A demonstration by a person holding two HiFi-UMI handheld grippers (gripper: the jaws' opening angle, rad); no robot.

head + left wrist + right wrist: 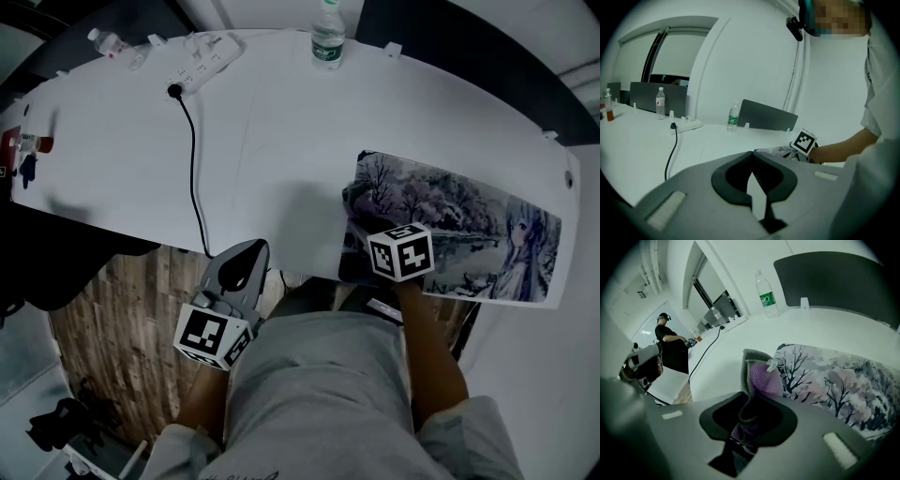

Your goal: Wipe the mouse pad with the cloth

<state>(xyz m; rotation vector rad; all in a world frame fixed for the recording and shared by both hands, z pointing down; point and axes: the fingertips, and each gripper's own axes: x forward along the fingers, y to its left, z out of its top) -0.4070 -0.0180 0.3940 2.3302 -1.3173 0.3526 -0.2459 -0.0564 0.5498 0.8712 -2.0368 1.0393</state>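
Note:
The mouse pad [469, 234], printed with wintry trees and a cartoon figure, lies at the table's front right; its tree print fills the right of the right gripper view [834, 380]. My right gripper [750, 397] is shut on a purple and grey cloth [761, 376], which rests bunched on the pad's left end [359, 217]. In the head view its marker cube [401, 251] hides the jaws. My left gripper [249, 251] hangs at the table's front edge, off the pad to the left, jaws closed together on nothing [752, 153].
On the white table [262, 141] stand a water bottle [328, 37] at the back and a power strip [202, 61] whose black cable [194, 159] runs to the front edge. Small bottles [28, 145] sit far left. Wooden floor [122, 309] shows below.

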